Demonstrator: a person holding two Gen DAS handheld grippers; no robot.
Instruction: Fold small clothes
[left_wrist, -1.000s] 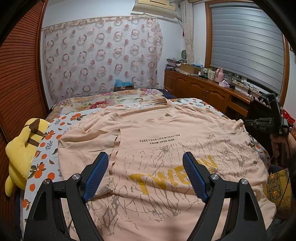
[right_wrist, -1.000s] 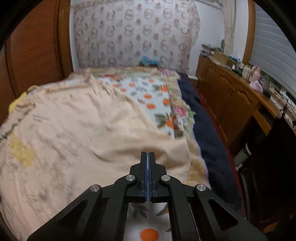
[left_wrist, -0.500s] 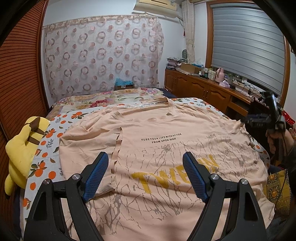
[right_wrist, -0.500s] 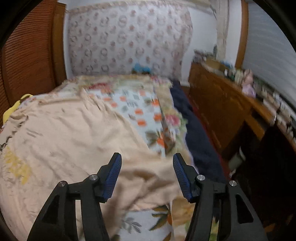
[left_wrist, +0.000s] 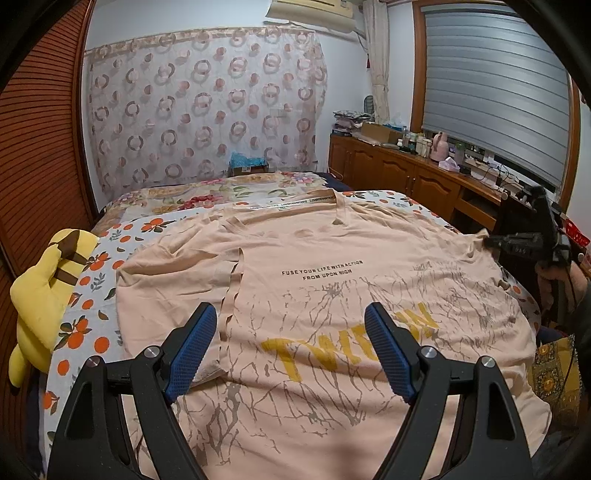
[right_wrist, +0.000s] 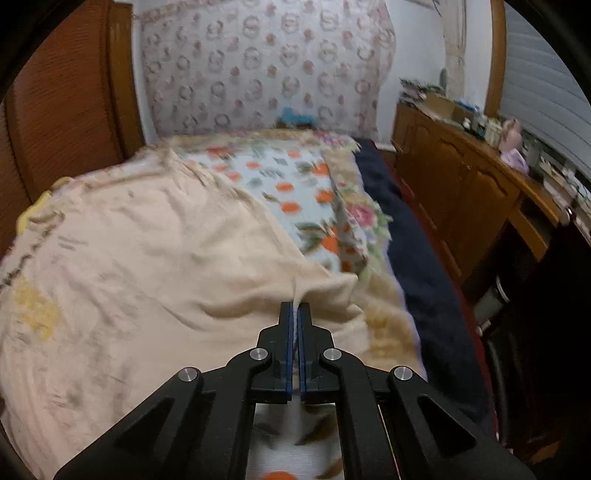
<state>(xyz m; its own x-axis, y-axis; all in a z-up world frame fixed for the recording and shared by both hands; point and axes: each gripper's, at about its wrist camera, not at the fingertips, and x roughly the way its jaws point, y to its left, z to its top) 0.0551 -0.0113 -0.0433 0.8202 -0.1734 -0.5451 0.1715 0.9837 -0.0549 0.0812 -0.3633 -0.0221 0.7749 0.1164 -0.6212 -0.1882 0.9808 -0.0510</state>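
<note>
A peach T-shirt (left_wrist: 332, 288) with yellow letters and a grey branch print lies spread flat on the bed, collar at the far end. Its left sleeve is folded in over the body. My left gripper (left_wrist: 291, 347) is open and empty, above the shirt's lower middle. My right gripper (right_wrist: 294, 314) is shut on the edge of the right sleeve (right_wrist: 325, 295) and lifts it a little; it also shows in the left wrist view (left_wrist: 491, 242) at the shirt's right side.
The bed has an orange-print sheet (left_wrist: 88, 306) and a floral quilt (left_wrist: 207, 192) at its far end. A yellow plush toy (left_wrist: 44, 291) lies at the left edge. A wooden cabinet (left_wrist: 406, 177) runs along the right wall. A dark blue cover (right_wrist: 413, 243) hangs off the right side.
My right gripper opened half a second ago and has now shut on the right sleeve edge, pulling it up. My left gripper has stayed open in about the same place.
</note>
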